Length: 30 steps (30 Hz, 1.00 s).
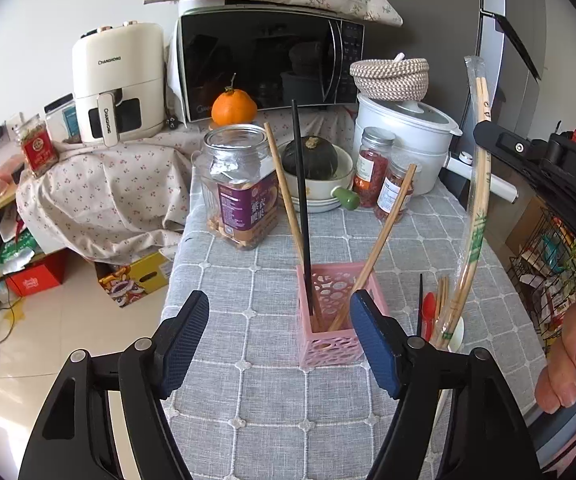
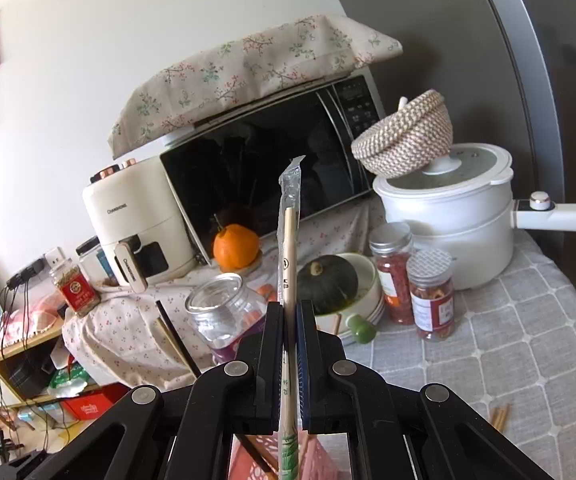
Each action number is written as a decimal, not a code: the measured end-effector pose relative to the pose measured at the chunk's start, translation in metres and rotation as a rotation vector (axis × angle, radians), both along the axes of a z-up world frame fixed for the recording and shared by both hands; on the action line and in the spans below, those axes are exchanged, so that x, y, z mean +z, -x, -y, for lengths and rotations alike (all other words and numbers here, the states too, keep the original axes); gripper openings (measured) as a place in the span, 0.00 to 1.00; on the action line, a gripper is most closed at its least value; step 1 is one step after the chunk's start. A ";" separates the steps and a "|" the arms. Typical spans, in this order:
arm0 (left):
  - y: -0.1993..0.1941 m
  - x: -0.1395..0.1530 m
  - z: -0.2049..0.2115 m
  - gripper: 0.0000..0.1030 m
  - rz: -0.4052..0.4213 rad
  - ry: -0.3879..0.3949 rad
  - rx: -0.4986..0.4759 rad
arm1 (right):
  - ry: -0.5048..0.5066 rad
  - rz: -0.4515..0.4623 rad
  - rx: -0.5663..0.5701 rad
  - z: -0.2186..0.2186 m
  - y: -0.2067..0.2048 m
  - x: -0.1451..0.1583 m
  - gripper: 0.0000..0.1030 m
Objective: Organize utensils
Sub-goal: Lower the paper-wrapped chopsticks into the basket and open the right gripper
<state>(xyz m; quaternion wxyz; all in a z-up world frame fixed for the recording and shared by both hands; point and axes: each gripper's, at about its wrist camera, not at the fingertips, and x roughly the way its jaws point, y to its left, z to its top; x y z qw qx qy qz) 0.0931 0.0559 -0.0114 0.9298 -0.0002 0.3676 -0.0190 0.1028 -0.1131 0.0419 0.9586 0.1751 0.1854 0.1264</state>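
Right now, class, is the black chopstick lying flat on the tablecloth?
No, the black chopstick stands nearly upright in the pink holder, beside two wooden ones.

Surface: a table (image 1: pixel 271 412) covered by a grey quilted cloth with a diamond grid is seen below the left gripper (image 1: pixel 279 344).
Just ahead of its open jaws: a pink perforated holder (image 1: pixel 334 346) is stood on the cloth.
Right of the holder: a small heap of loose utensils (image 1: pixel 438 312) is laid beside it.
Further ahead, left: a clear jar (image 1: pixel 241 188) with a purple label is placed.
Further ahead, centre: stacked dishes (image 1: pixel 328 196) are set, with a green handle.
Further ahead, right: two spice jars (image 1: pixel 384 172) and a white pot (image 1: pixel 408 136) are stood.
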 end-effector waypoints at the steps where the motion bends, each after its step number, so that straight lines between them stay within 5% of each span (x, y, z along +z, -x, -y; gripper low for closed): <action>1: 0.002 0.000 -0.002 0.77 -0.003 -0.004 0.004 | -0.002 0.007 -0.009 -0.002 -0.002 0.000 0.05; 15: 0.014 0.006 -0.036 0.82 0.038 -0.028 0.078 | -0.008 0.022 -0.073 -0.028 -0.032 -0.017 0.05; 26: 0.018 0.013 -0.044 0.83 0.076 -0.021 0.097 | 0.098 0.050 -0.066 -0.053 -0.029 -0.032 0.07; 29: 0.019 0.014 -0.043 0.84 0.082 -0.017 0.097 | 0.086 0.041 -0.046 -0.051 -0.026 -0.033 0.11; 30: 0.020 0.015 -0.042 0.84 0.086 -0.020 0.098 | 0.077 0.036 -0.035 -0.050 -0.024 -0.032 0.20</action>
